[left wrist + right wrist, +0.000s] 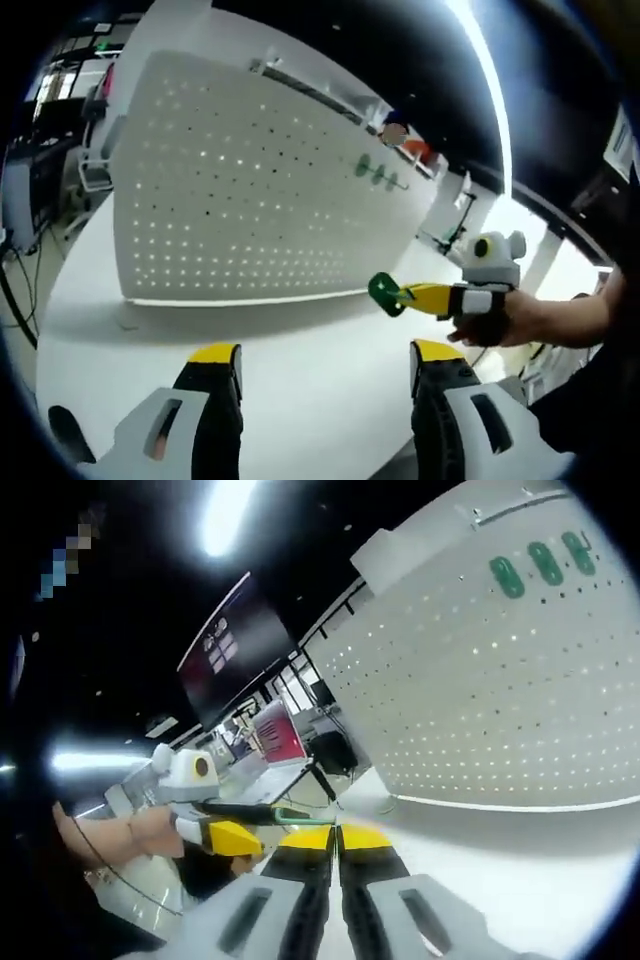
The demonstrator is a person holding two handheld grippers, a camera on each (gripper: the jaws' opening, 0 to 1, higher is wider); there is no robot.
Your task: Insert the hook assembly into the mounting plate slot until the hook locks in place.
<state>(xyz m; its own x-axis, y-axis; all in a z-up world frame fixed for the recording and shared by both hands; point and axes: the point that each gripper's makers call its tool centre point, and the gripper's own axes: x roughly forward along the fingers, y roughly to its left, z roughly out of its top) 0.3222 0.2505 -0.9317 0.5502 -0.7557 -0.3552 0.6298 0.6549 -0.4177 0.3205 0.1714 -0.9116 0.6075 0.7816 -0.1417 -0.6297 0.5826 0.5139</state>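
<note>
A white perforated mounting plate (240,190) stands upright on the white table (300,390). Three green hooks (377,174) sit in its upper right holes and show again as green hooks (545,563) on the plate (480,690). My left gripper (325,358) is open and empty, low in front of the plate. My right gripper (408,296) comes in from the right, held by a hand, shut on a green hook (385,293) that hangs clear of the plate's lower right corner. In the right gripper view its jaws (337,837) are pressed together. The left gripper (238,827) shows at the left there.
The table's curved edge (60,300) drops off at the left, with chairs and cables (90,160) beyond. A hand and sleeve (560,320) reach in from the right. Desks and a red-lit screen (278,730) stand behind the plate's left end.
</note>
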